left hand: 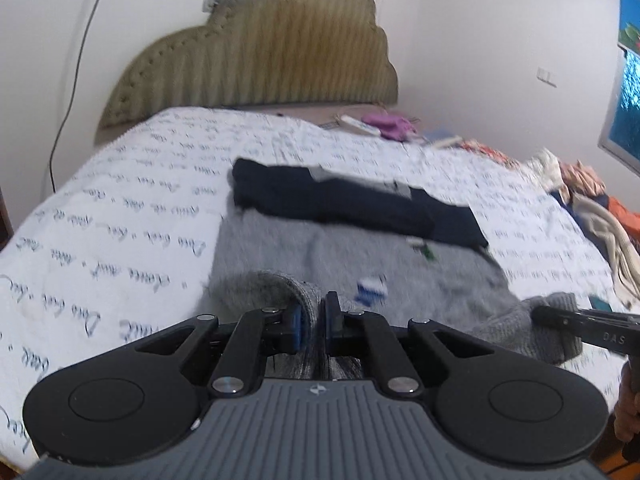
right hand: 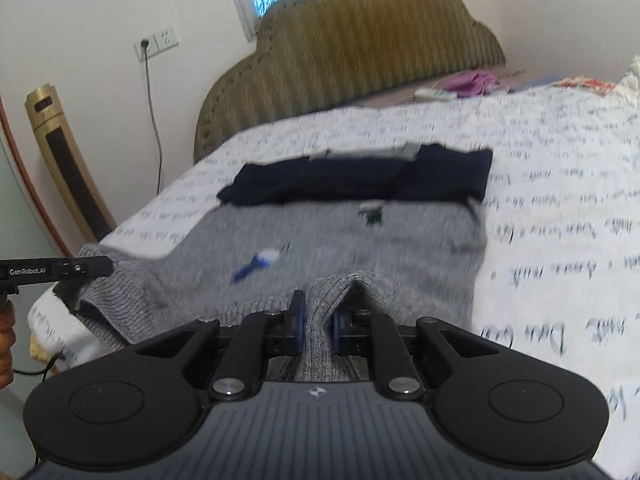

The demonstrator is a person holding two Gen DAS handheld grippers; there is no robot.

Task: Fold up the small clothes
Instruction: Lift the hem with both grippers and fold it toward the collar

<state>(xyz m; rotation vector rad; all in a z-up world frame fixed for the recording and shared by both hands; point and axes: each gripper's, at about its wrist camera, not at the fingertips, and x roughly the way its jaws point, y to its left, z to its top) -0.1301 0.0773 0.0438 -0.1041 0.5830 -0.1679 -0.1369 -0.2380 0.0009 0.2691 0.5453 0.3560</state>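
Observation:
A small grey knit sweater [left hand: 340,256] lies spread on the bed, with dark navy sleeves [left hand: 352,204] folded across its far end. My left gripper [left hand: 314,320] is shut on the sweater's near ribbed hem at its left corner. My right gripper [right hand: 318,324] is shut on the hem [right hand: 320,340] at the right corner; it also shows in the left wrist view [left hand: 540,316]. The sweater [right hand: 340,240] carries small blue and green motifs. Both held corners are lifted slightly off the bed.
The bed has a white quilt with blue script [left hand: 120,240] and an olive padded headboard [left hand: 256,52]. A pile of clothes [left hand: 592,208] lies at the right edge, purple items [left hand: 388,122] near the headboard. A gold tower fan [right hand: 64,168] stands left of the bed.

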